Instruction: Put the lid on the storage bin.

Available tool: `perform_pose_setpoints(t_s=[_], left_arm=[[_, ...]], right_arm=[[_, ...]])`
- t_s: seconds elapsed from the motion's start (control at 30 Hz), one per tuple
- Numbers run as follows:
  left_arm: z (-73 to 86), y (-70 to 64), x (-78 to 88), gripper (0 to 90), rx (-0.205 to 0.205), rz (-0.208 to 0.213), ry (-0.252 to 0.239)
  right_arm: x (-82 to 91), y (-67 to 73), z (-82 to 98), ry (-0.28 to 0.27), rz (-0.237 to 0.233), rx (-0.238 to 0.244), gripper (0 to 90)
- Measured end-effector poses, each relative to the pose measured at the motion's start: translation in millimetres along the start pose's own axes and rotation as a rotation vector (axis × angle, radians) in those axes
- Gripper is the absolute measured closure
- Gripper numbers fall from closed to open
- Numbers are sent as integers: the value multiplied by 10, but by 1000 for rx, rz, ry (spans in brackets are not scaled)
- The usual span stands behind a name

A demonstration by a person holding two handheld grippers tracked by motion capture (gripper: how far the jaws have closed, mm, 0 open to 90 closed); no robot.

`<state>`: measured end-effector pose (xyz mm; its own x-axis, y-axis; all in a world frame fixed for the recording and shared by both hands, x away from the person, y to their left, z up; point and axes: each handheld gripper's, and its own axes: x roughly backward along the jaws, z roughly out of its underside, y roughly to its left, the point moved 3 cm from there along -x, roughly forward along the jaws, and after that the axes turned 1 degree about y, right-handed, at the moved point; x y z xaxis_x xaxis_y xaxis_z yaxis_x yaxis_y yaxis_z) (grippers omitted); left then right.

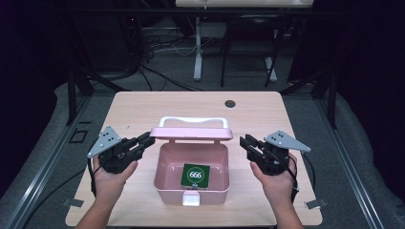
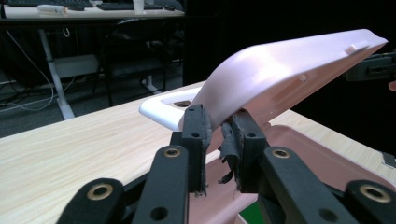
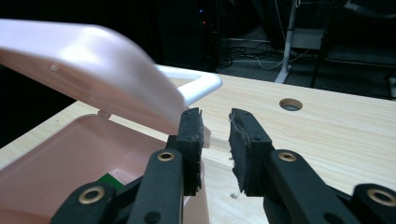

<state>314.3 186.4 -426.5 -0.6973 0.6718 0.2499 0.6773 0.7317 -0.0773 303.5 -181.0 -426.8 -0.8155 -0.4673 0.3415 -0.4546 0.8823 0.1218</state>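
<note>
A pink box [image 1: 165,183] stands open at the table's middle, with a green card [image 1: 195,174] marked 666 lying inside. Its lid [image 1: 191,133] is raised about halfway, the white handle [image 1: 193,120] behind it. My left gripper [image 1: 147,140] is shut on the lid's left corner; in the left gripper view the lid [image 2: 289,65] runs down between the jaws of this gripper [image 2: 219,119]. My right gripper [image 1: 245,141] is open just beside the lid's right end. In the right gripper view the lid [image 3: 93,60] sits left of that gripper [image 3: 215,119], with nothing between its jaws.
A white latch [image 1: 191,199] sits on the box's front wall. The wooden table [image 1: 143,109] has a round cable hole [image 1: 230,103] at the back. Desk legs, chairs and cables stand on the floor beyond the table.
</note>
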Motion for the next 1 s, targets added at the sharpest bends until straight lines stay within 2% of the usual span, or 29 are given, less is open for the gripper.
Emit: perform_pose_setpoints(t_s=[0.33,0.5,1.0], left_arm=[[22,-51,47,744,-6,5,15],[33,-73,80,737,-4,3,24],[60,-141,158,740,-15,5,43]], right_arm=[[-37,-34,-41,-14,2,-23,618],[-76,-29,-63,-25,-9,-16,564],[-130,-39,-124,-44,-39,-24,543]])
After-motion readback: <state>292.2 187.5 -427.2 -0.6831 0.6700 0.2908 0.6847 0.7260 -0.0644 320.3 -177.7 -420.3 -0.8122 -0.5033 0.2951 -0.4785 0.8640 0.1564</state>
